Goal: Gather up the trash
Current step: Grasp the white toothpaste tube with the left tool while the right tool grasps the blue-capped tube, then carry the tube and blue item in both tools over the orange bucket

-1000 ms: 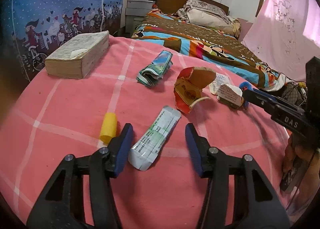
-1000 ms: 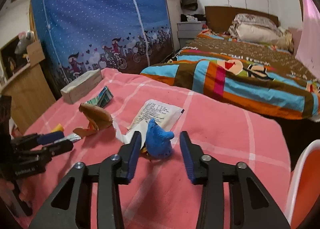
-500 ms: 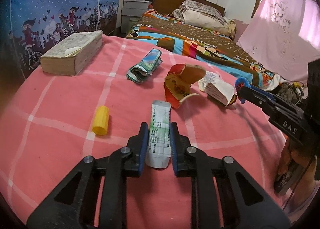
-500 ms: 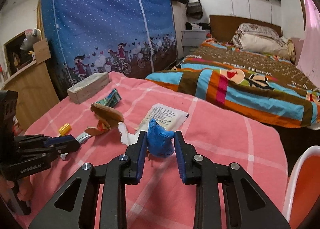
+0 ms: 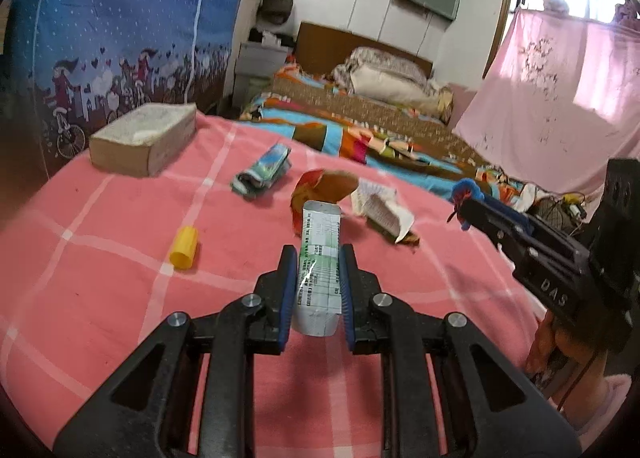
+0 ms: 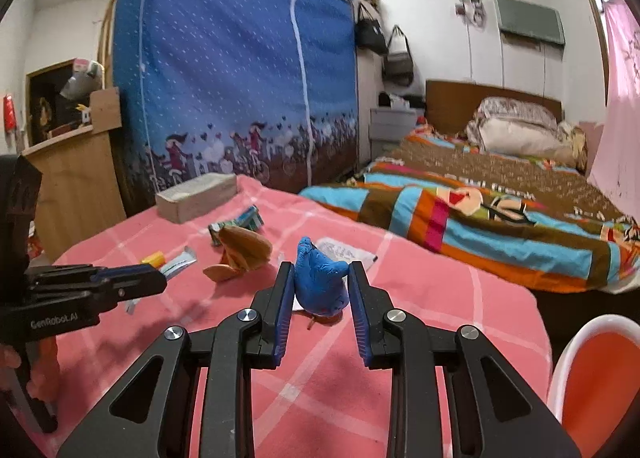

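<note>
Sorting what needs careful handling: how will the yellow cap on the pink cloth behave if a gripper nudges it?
The yellow cap lies on its side and looks cylindrical, so it would probably roll. It seems small hollow plastic, likely light and easily flicked away. The soft pink cloth may slow it.
</note>
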### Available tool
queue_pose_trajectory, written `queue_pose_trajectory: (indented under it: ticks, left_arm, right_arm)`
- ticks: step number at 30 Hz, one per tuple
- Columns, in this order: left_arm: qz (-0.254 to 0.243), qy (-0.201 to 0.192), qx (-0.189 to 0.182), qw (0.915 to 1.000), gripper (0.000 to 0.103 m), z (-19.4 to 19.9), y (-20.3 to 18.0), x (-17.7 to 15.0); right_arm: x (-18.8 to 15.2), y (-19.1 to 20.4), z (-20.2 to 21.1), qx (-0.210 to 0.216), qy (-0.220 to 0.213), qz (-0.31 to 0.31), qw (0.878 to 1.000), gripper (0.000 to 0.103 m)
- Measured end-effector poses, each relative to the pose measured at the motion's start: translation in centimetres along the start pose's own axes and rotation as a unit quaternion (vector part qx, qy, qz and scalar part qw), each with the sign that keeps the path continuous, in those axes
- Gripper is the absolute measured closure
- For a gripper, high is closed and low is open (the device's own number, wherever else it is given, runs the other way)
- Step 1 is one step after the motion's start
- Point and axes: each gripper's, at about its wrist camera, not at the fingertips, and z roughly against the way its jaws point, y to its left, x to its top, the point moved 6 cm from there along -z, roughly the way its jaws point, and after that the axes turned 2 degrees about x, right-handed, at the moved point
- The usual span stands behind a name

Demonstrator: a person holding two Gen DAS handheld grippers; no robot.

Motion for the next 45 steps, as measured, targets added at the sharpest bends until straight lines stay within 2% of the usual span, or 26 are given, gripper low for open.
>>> queue_pose_trajectory:
  ticks: [6,10,13,16,22,26,31,45]
  left_arm:
    - [-0.015,-0.061,0.002,0.998,0.079,2.0,-1.0,0.7]
    - [-0.037,-0.106,0.0,0.9937,0.079,3.6,-2.1,1.0]
    - [-0.053,-0.137,-0.008,0.9891,0.079,4.8,-3.1,1.4]
    - [-0.077,-0.178,-0.011,0.9809,0.079,6.2,-4.4,2.1]
    - [-0.108,-0.224,-0.018,0.9684,0.079,7.6,-6.7,3.1]
    - [-0.121,-0.234,-0.024,0.9643,0.079,7.9,-8.0,3.2]
    - [-0.116,-0.234,-0.045,0.9644,0.079,7.6,-10.0,3.5]
    - [-0.157,-0.227,-0.114,0.9544,0.079,6.7,-18.7,3.3]
  right_arm:
    - [0.4,0.6,2.2,0.001,-0.049,0.013,0.999,0.078]
    - [0.7,0.5,3.4,-0.002,-0.082,0.014,0.997,0.078]
    - [1.0,0.4,4.4,-0.006,-0.108,0.014,0.994,0.078]
    - [1.4,0.2,5.5,-0.013,-0.13,0.017,0.991,0.078]
    - [2.3,-0.8,8.0,-0.026,-0.172,0.015,0.985,0.078]
    - [2.5,-1.7,9.5,-0.04,-0.188,0.011,0.981,0.078]
    - [2.6,-3.4,11.4,-0.061,-0.202,-0.001,0.978,0.078]
    - [1.9,-9.4,17.2,-0.133,-0.229,-0.049,0.963,0.078]
